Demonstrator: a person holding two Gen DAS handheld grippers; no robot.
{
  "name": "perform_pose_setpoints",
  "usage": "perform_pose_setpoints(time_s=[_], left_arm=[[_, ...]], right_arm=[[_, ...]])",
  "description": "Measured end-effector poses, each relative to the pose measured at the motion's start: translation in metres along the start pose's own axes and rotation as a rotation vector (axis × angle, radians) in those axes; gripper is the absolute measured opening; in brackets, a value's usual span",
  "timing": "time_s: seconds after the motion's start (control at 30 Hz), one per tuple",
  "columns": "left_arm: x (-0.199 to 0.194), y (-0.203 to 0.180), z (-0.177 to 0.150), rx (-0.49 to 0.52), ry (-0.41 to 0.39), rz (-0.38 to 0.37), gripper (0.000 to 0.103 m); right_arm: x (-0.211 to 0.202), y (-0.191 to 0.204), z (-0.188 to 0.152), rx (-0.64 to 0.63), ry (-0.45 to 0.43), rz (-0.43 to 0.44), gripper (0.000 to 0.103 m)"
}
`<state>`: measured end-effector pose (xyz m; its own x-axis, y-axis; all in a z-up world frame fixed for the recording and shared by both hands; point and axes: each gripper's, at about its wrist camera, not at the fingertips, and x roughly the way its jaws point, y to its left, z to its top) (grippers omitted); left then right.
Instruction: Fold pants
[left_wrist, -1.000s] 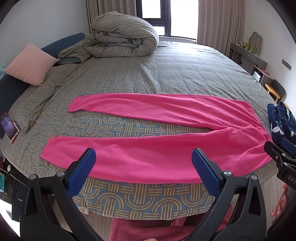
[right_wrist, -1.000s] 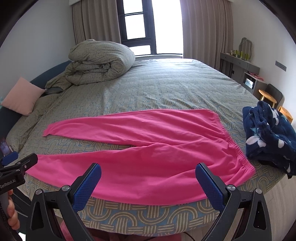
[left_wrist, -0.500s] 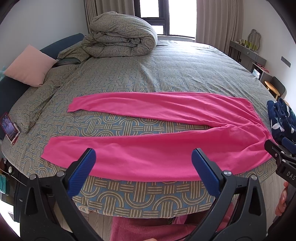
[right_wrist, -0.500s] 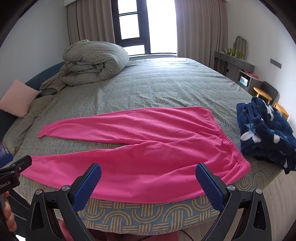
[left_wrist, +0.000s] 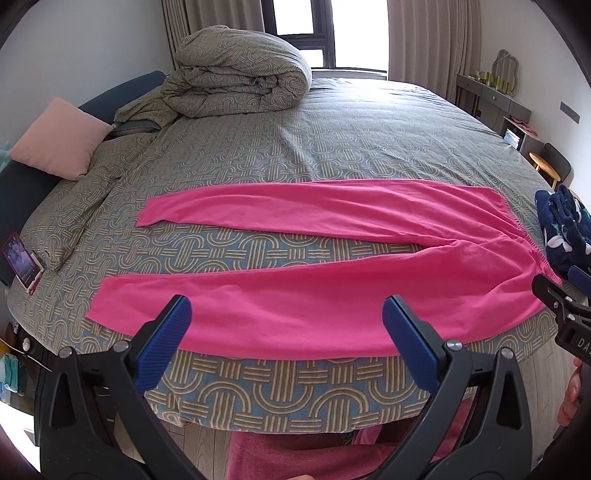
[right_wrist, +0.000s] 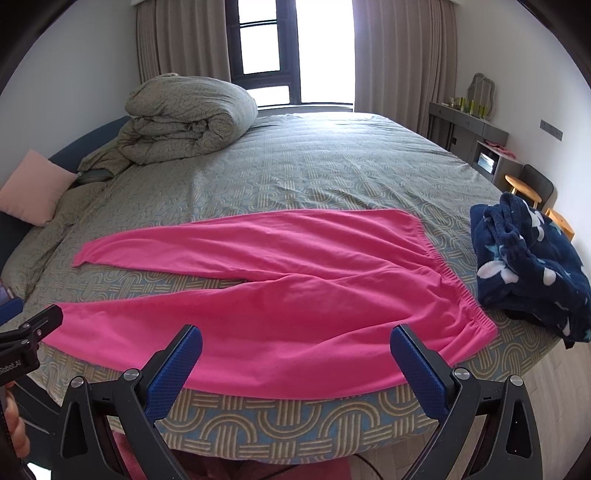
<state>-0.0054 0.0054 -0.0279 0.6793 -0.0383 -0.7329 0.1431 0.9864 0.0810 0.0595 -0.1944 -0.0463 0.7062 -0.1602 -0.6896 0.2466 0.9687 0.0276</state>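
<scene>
Both my left gripper (left_wrist: 283, 334) and right gripper (right_wrist: 295, 363) hang with jaws spread wide, holding nothing. The pink pants (left_wrist: 332, 295) lie flat on the bed (left_wrist: 332, 147) just ahead of both, long axis running crosswise: cuffs off past my left jaws, waistband (right_wrist: 448, 275) nearer my right.
</scene>
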Motion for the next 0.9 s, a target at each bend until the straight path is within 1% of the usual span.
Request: perform_pose_setpoints(time_s=[0.17,0.33,0.77,0.9], left_arm=[[0.000,0.004,-0.002,-0.020,0.003,-0.029,0.103],[-0.002,0.007,-0.003,-0.027,-0.012,-0.022,0.103],[0.004,0.013,-0.006,-0.044,0.011,-0.018,0.103],[0.008,0.015,-0.008,-0.037,0.020,0.000,0.103]], right_arm=[[-0.001,-0.002,0.000,0.003,0.001,0.001,0.103],[-0.001,-0.003,-0.002,0.007,0.005,0.002,0.103],[0.004,-0.003,-0.003,0.006,0.020,0.003,0.103],[0.006,-0.005,-0.005,0.010,0.024,0.007,0.103]])
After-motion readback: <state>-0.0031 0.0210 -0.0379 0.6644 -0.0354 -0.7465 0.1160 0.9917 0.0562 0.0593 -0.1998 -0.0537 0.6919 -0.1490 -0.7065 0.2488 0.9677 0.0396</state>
